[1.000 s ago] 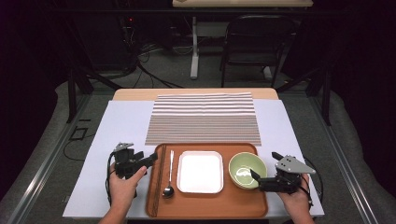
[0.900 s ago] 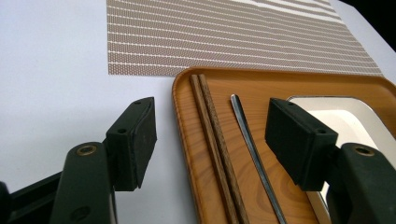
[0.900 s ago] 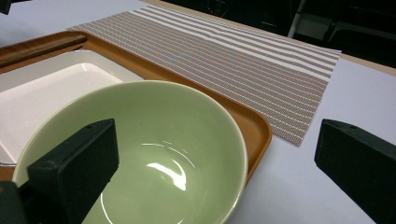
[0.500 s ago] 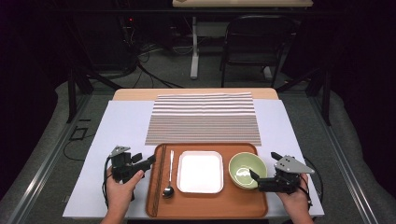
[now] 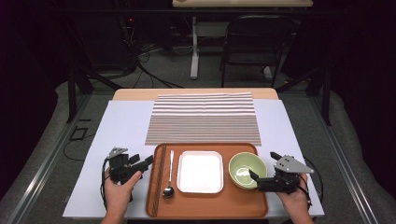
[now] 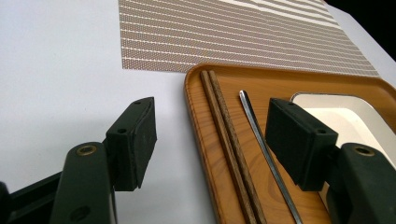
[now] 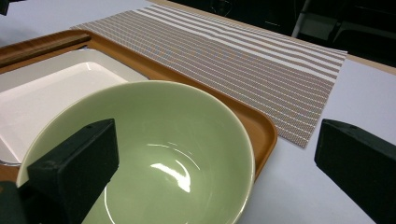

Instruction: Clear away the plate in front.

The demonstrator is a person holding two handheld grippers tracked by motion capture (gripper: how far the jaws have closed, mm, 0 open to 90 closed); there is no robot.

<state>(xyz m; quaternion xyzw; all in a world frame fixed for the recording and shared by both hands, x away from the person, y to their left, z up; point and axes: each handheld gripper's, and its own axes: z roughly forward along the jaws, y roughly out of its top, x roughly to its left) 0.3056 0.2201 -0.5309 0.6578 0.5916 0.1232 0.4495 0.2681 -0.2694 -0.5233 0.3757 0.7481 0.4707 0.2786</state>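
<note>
A brown tray (image 5: 210,205) at the near table edge holds dark chopsticks (image 5: 159,179), a metal spoon (image 5: 169,177), a white square plate (image 5: 201,171) and a green bowl (image 5: 245,168). My left gripper (image 5: 147,163) is open at the tray's left rim. In the left gripper view its jaws straddle the rim (image 6: 201,107), the chopsticks (image 6: 224,126) and the spoon handle (image 6: 257,130), touching none of them. My right gripper (image 5: 261,167) is open at the bowl's right side. One jaw hangs over the bowl (image 7: 177,140), the other outside it above the table.
A striped placemat (image 5: 203,119) lies beyond the tray on a white sheet (image 5: 121,135) that covers the table. A black chair (image 5: 257,42) and cables stand behind the far edge. White sheet lies bare to the left of the tray.
The left gripper has drifted slightly toward the near edge, staying open beside the tray. The right gripper has not moved.
</note>
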